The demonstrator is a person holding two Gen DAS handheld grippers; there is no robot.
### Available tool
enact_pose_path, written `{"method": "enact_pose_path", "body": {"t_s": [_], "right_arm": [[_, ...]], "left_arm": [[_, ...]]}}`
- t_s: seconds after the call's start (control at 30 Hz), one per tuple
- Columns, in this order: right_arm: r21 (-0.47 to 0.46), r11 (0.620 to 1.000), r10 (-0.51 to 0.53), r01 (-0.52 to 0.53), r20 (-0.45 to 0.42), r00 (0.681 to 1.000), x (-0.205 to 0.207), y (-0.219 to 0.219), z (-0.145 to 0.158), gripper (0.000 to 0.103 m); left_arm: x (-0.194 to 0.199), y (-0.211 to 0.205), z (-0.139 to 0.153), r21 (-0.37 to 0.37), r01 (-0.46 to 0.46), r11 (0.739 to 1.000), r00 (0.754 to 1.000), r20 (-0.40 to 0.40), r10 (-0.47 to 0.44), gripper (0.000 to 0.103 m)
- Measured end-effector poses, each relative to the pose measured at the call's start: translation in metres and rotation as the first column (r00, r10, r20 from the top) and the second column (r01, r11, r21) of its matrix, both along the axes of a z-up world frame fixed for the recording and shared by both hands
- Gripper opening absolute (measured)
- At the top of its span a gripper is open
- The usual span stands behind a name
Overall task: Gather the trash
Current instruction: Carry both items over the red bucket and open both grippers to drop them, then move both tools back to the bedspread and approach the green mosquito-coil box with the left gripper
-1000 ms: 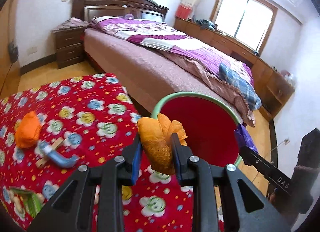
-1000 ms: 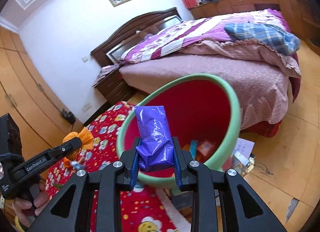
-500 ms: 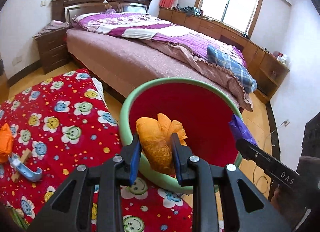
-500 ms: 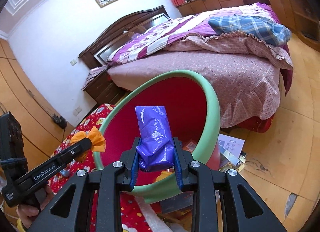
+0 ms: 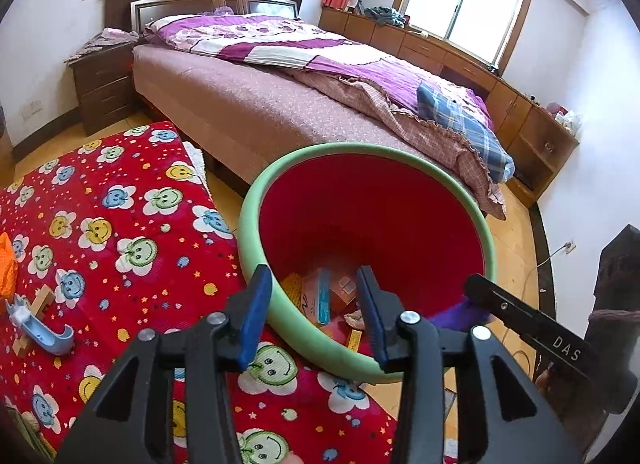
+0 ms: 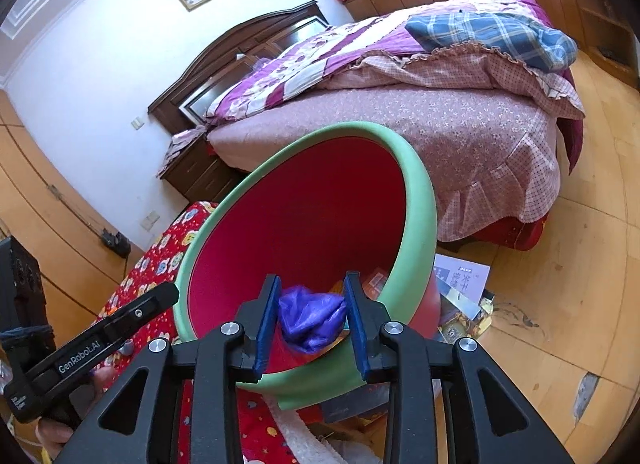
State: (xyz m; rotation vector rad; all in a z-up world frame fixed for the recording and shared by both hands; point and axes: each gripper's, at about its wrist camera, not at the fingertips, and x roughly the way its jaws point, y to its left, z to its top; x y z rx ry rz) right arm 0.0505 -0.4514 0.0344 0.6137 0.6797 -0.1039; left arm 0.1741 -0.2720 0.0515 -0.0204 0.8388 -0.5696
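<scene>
L gripper (image 5: 312, 308) hangs over the near rim of the bin (image 5: 256, 199), pointed down into it. Jaws have just been opening; now spread, nothing between them. Through the gap only bin-floor litter shows: small boxes and cards (image 5: 320, 296), about 12 o'clock off the tips. Judged: L load released over the bin. Can't pick that load out among the litter.

R gripper (image 6: 312, 308) also aimed into the bin mouth, from the other side. Jaws have just been opening a little, purple plastic wad (image 6: 312, 322) between them. Wad sits between the blue pads (image 6: 266, 312) and looks to touch both, so prob. a loose pinch still; can't be sure it isn't already slipping. In L view, the wad shows at 3 o'clock, under the R gripper's finger.

Why here: both grippers held above the open bin so whatever drops lands inside, not on the floor.

Still to collect, judged: orange wad (image 5: 7, 264) at 9 o'clock on the red smiley mat (image 5: 120, 223), light-blue curved piece (image 5: 44, 332) w/ wooden bits beside it. Papers (image 6: 460, 280) on the floor by the bin's base, 2 o'clock in R view. Bed (image 5: 280, 103) behind bin at 12.
</scene>
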Motion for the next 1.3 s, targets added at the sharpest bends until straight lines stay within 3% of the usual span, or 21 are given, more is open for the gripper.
{"method": "enact_pose_path", "body": {"t_s": [0.4,0.53,0.63,0.9,1.1,1.2,1.3], "right_arm": [[-0.008,1.0,-0.015,0.015,0.007,1.0,-0.011,0.004,0.009,0.045],[-0.015,1.0,-0.021,0.022,0.017,1.0,-0.017,0.008,0.015,0.056],[-0.027,0.999,-0.016,0.017,0.022,1.0,-0.021,0.014,0.021,0.057],[-0.042,0.999,0.034,-0.032,0.026,0.999,-0.026,0.038,0.03,0.06],[-0.065,0.994,0.088,-0.087,0.018,0.996,-0.027,0.064,0.033,0.061],[-0.078,0.99,0.117,-0.115,0.012,0.993,-0.028,0.078,0.034,0.067],[-0.091,0.985,0.145,-0.144,0.008,0.989,-0.028,0.09,0.036,0.069]], "left_arm": [[-0.017,0.021,0.008,0.013,-0.032,0.999,0.999,-0.026,0.032,0.046],[-0.027,0.033,0.014,0.012,-0.046,0.999,0.999,-0.025,0.046,0.046],[-0.035,0.045,0.02,0.009,-0.063,0.998,0.998,-0.017,0.064,0.047],[-0.056,0.079,0.03,0.029,-0.132,0.991,0.991,0.029,0.131,0.059],[-0.07,0.111,0.031,0.064,-0.205,0.977,0.977,0.073,0.201,0.061],[-0.074,0.127,0.03,0.049,-0.238,0.97,0.97,0.069,0.234,0.074],[-0.077,0.143,0.027,0.061,-0.275,0.959,0.96,0.071,0.271,0.076]]}}
